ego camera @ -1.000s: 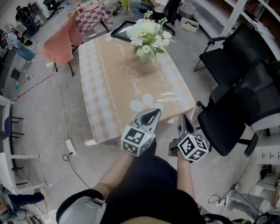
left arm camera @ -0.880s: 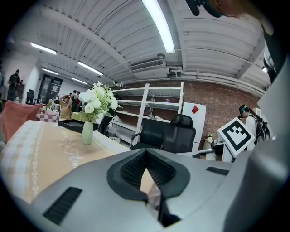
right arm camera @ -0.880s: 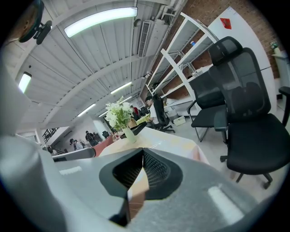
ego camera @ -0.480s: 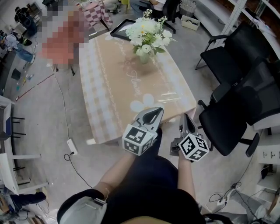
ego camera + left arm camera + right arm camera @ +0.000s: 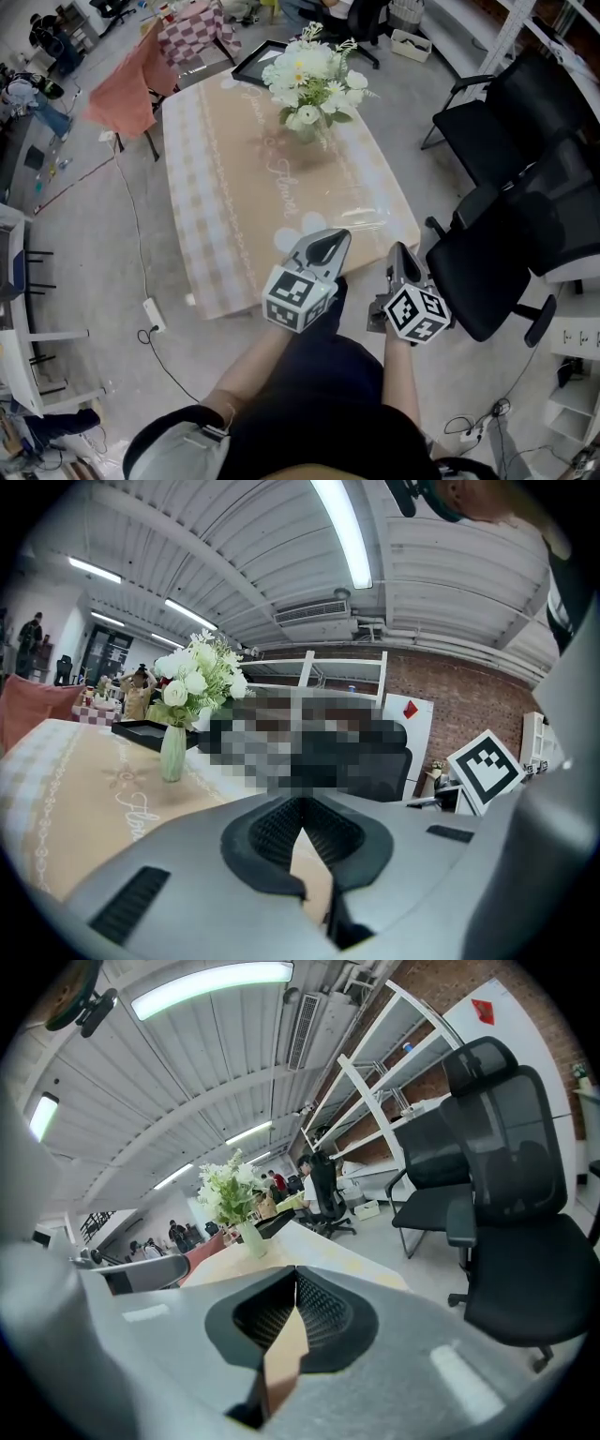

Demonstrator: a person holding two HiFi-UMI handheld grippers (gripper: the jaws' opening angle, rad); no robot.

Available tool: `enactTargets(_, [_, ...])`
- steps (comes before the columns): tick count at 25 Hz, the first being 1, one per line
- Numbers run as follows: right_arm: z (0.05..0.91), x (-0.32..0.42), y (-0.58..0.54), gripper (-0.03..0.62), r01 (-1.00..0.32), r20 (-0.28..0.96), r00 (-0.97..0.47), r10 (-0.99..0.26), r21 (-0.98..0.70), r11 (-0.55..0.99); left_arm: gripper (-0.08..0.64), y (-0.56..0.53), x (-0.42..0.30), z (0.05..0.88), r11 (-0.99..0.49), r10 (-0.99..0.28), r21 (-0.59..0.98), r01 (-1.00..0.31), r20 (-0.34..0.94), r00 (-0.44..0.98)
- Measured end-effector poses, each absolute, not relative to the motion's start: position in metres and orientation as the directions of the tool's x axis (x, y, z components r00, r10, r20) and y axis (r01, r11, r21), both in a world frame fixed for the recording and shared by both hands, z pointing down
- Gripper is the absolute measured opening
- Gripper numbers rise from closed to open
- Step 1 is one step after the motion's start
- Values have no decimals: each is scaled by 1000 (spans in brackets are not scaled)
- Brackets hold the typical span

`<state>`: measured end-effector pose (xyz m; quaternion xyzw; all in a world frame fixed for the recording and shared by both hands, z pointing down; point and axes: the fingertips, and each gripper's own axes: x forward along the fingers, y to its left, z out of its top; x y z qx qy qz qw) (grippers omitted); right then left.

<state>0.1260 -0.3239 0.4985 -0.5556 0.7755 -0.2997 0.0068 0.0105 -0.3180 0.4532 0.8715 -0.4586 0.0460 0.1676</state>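
Pair: left gripper, right gripper, jaws together, empty, barely moved; tabletop just ahead, flower vase well beyond.

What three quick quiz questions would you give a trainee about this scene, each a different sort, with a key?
1. True or false: the vase lies tipped over on the table.
2. What is between the jaws of the left gripper? A a flower; B nothing; C a cable.
3. Fill in: in the head view, the black chairs stand to the table's ____.
Key: 1 false, it stands upright; 2 B, the jaws are together; 3 right.
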Motion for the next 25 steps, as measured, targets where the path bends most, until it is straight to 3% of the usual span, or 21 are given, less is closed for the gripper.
enactTargets(7, [517, 132, -353, 5, -878, 398, -376, -837, -441, 185, 6, -343, 13, 471, -501, -779, 275, -820, 270, 567])
enactTargets(10, [527, 132, -364, 44, -884, 434, -386, -814, -427, 192, 6, -354, 13, 481, -485, -778, 292, -825, 288, 559])
enactTargets(25, [554, 129, -408, 52, -893, 583, -430, -690, -385, 231, 6, -396, 14, 512, -401, -763, 377, -835, 366, 533])
